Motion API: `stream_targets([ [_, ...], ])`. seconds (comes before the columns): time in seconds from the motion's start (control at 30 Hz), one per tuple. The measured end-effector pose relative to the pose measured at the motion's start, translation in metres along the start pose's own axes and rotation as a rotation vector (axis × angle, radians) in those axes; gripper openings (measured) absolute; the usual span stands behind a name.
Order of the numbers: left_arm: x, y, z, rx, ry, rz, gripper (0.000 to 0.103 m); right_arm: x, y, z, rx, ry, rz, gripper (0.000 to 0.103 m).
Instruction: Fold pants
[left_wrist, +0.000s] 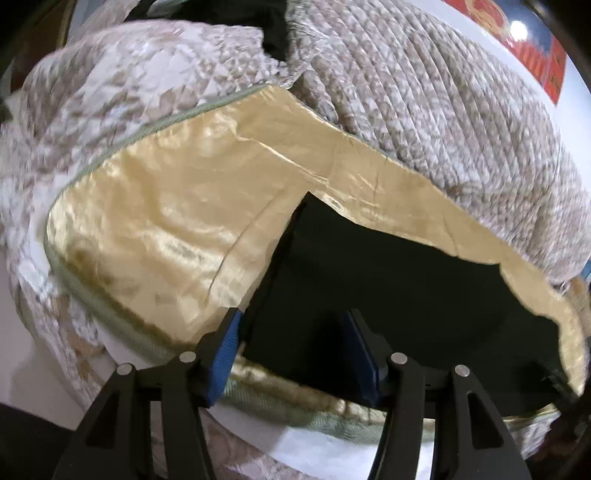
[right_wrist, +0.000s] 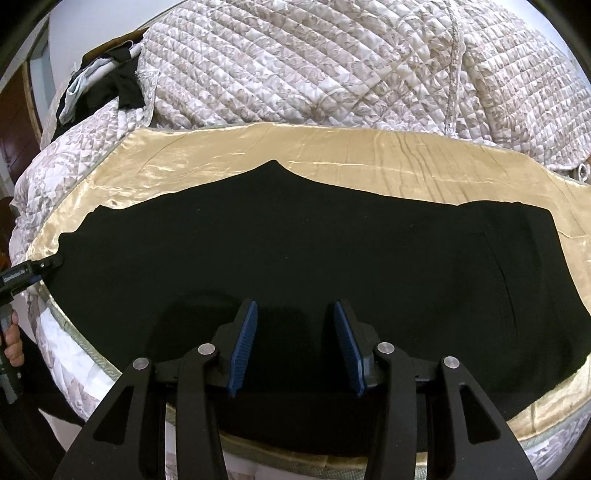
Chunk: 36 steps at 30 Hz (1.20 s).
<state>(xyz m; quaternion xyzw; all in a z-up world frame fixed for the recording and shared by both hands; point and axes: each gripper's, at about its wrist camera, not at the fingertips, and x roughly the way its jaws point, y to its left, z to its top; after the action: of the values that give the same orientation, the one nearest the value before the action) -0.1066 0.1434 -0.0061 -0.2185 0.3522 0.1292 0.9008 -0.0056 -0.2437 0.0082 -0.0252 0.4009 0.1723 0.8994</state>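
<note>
Black pants (right_wrist: 295, 266) laid flat on the gold satin cloth (right_wrist: 332, 147), spread over the near edge of the bed, quilted floral bedspread (right_wrist: 332, 66) bunched up behind. Looks like one lengthwise fold already in: legs apparently stacked, crotch point peaking toward the quilt in the right wrist view. Hard to be sure on fabric this dark, though. Still to come, by that reading: the crosswise folds, bringing one end over the other.

Long axis running left to right across the right wrist view, parallel to the bed's near edge. Wider end with faint seam lines off to the right, probably the waist; narrower end off to the left, at the other gripper.

Right gripper (right_wrist: 295, 347) hovering over the middle of the near edge, blue pads (right_wrist: 242, 347) spread wide, nothing between them. Left gripper (left_wrist: 291, 354) down at the left end, pads likewise apart, straddling the corner edge of the black fabric but not yet pinching. Spare dark clothing (right_wrist: 110, 88) heaped at the far left, well apart.
</note>
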Motion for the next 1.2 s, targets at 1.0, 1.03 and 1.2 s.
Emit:
stream_targets([
  [1.0,0.005,-0.006,0.011,-0.071,-0.018,-0.074,0.007,0.001,0.000,0.001,0.013,-0.001,0.021,0.047],
  [1.03,0.001,-0.010,0.013,-0.060,-0.024,-0.083,0.007,0.001,0.000,0.001,0.015,-0.003,0.023,0.047],
  [1.2,-0.009,-0.044,0.025,0.008,-0.034,-0.154,0.006,-0.002,-0.003,0.002,0.055,-0.013,0.032,0.047],
])
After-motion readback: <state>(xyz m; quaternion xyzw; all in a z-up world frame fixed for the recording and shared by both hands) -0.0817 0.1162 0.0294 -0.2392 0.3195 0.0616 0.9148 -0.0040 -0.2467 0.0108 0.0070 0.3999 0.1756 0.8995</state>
